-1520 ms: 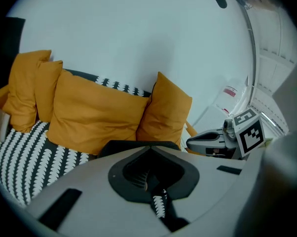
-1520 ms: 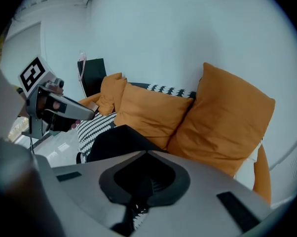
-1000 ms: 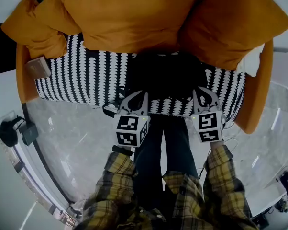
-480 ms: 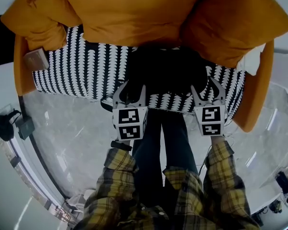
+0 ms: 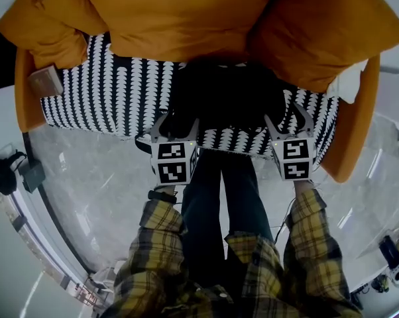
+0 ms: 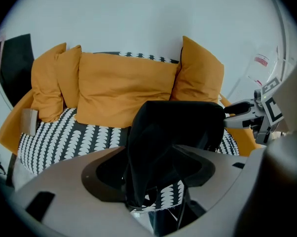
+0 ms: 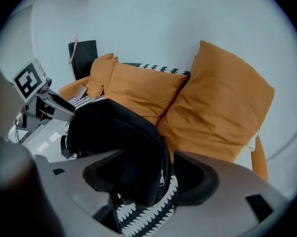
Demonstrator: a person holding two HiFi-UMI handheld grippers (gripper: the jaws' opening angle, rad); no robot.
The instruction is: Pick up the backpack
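One backpack (image 5: 229, 101), two grippers.
Left gripper (image 5: 176, 123) and right gripper (image 5: 287, 118), jaws just opened wide, straddle its edges unclenched; it lies at twelve o'clock.

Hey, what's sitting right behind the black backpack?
Orange cushions stand behind the backpack, on the black-and-white patterned seat. Their lower edges are hidden by it.

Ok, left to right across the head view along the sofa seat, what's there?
Small tan box, left gripper, black backpack, right gripper. Both grippers' jaws have just been opening, backpack fabric between them.
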